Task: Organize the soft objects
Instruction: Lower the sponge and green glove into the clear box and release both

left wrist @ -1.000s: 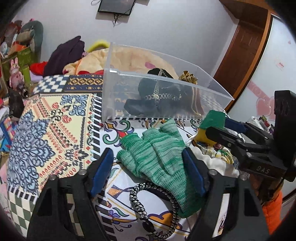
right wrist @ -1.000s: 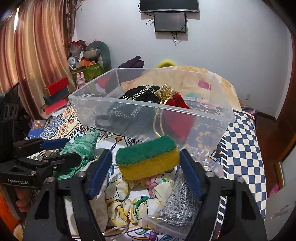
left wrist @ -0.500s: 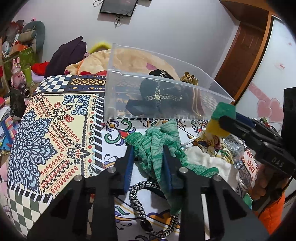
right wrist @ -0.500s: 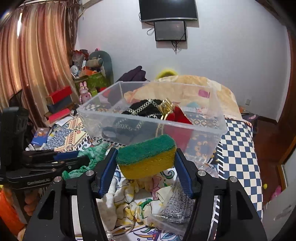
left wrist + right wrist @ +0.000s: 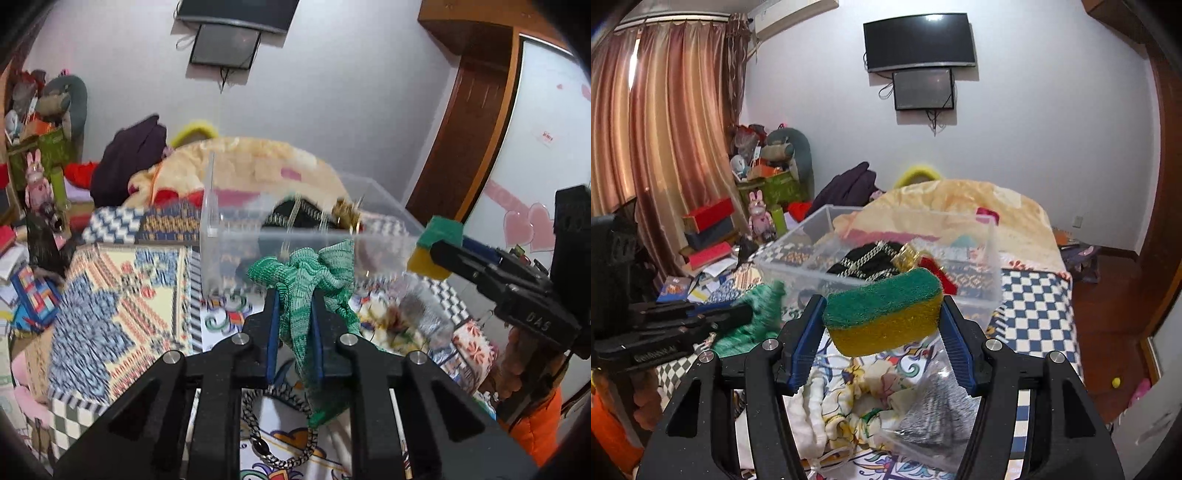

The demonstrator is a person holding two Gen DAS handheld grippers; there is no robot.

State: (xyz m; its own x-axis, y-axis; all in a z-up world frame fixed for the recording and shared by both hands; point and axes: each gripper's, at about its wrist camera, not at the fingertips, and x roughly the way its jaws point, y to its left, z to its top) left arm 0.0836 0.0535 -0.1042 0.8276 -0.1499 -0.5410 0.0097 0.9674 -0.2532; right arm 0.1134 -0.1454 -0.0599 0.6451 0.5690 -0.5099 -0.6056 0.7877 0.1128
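Note:
My left gripper [image 5: 294,295] is shut on a green knitted glove [image 5: 306,273] and holds it lifted off the bed, just in front of the clear plastic bin [image 5: 229,240]. My right gripper [image 5: 882,314] is shut on a green-and-yellow sponge [image 5: 884,314], raised in front of the same bin [image 5: 982,295]. The sponge [image 5: 437,242] and right gripper also show at the right of the left wrist view. The glove [image 5: 757,314] shows at the left of the right wrist view. The bin holds a black chain bag [image 5: 871,258] and a red item.
A braided cord loop [image 5: 280,424] lies on the patterned bedspread [image 5: 110,295] below the left gripper. A floral cloth [image 5: 849,398] and a bagged grey scourer [image 5: 931,413] lie under the right gripper. Piled bedding and clutter stand behind the bin.
My left gripper closed on the green glove and lifted it off the bed toward the bin. My right gripper rose with the sponge in it.

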